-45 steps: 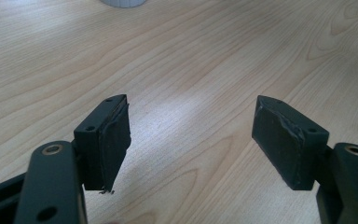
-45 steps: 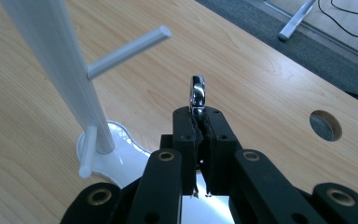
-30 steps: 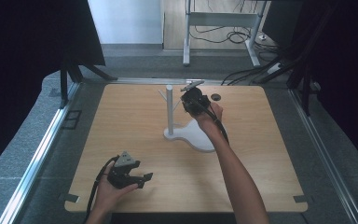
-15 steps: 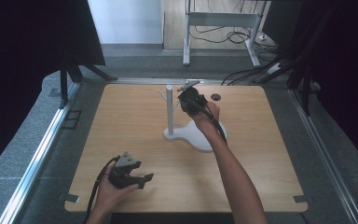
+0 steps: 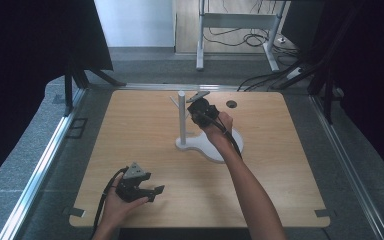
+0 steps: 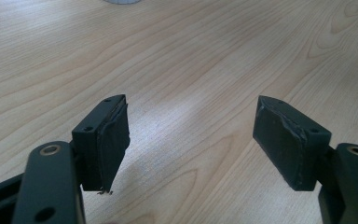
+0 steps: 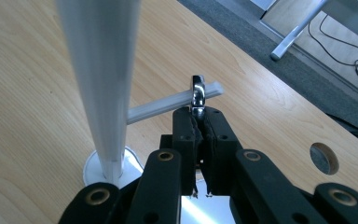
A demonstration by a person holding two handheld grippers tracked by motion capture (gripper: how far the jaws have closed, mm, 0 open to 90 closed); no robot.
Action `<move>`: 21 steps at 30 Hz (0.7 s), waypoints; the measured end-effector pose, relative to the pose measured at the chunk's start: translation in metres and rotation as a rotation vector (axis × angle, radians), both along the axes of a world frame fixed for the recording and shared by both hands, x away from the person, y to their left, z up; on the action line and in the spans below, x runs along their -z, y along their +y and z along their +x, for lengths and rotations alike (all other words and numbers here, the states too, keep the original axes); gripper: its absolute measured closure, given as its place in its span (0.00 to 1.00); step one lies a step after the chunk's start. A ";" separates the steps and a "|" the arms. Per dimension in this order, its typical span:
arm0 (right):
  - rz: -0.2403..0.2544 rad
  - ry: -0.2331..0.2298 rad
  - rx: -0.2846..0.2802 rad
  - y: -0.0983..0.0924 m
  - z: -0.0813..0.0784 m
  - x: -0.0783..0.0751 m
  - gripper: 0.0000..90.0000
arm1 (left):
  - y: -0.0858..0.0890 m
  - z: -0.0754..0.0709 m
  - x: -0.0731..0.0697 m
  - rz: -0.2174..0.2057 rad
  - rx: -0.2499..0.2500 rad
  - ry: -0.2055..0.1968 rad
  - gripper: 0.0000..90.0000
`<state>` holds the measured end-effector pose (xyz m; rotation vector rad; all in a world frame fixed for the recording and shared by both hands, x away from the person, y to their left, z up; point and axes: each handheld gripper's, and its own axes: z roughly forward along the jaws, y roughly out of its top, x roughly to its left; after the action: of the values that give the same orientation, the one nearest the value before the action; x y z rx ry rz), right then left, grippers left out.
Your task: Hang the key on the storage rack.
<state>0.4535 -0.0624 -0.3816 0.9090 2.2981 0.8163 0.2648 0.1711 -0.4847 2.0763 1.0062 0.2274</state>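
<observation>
Right claw (image 7: 199,122) clenched on small shiny metal ring (image 7: 198,92), ring around thin peg (image 7: 168,103) of white stand (image 5: 182,116), near peg tip. Left claw (image 6: 191,140) released, jaws wide apart, nothing between, low over tabletop (image 5: 130,130) at near left.

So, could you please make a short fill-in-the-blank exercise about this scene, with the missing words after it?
1. The right gripper is shut on a shiny metal ____ beside a thin peg of the white stand.
2. The left gripper hovers over the wooden table with its jaws ____.
3. Between the pads of the left gripper there is ____.
4. In the high view, the round hole in the table lies to the ____ of the stand.

Missing words: ring; open; nothing; right
</observation>
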 end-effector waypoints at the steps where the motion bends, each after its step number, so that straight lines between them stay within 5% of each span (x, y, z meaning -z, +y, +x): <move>1: -0.002 0.001 -0.005 0.001 -0.001 0.001 0.93 | 0.000 0.000 0.000 0.000 0.000 0.000 0.31; 17: -0.018 0.030 -0.061 0.009 -0.015 0.011 0.87 | 0.001 0.001 0.001 0.003 -0.002 0.002 0.31; 21: 0.026 0.058 -0.060 0.003 -0.016 0.010 0.80 | 0.001 0.001 0.001 0.004 -0.004 0.001 0.31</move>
<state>0.4375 -0.0590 -0.3917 0.8900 2.3799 0.8579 0.2656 0.1722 -0.4853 2.0787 1.0119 0.2305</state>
